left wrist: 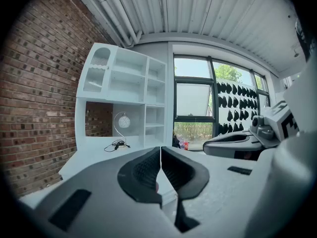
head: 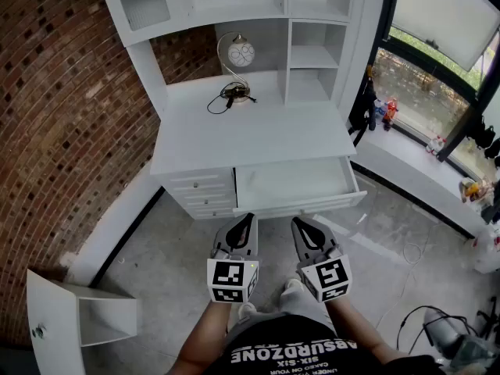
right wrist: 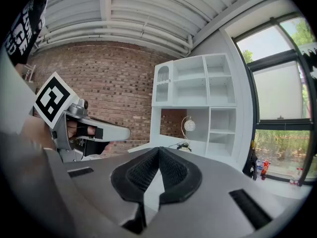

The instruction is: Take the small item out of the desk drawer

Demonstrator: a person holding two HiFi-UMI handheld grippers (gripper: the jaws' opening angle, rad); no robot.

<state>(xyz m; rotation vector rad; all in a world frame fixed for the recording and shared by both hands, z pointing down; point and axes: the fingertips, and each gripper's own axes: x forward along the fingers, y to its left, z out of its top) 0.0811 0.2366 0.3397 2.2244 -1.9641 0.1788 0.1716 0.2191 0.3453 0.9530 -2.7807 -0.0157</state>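
Two hand-held grippers [head: 248, 219] [head: 301, 223], one open drawer [head: 291, 183], one lamp [head: 241, 53]

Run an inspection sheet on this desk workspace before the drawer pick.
Surface: white desk top, carrying only a lamp and its cord.
Job's things: drawer pulled open; no small item seen inside it from the head view.
Clutter: globe lamp at the back of the desk top; toys on the window sill.
Grippers: left gripper and right gripper both shut, side by side, short of the drawer.
Cables: black cord coiled by the lamp; floor cables.
Surroundings: brick wall; loose white cabinet on the floor.
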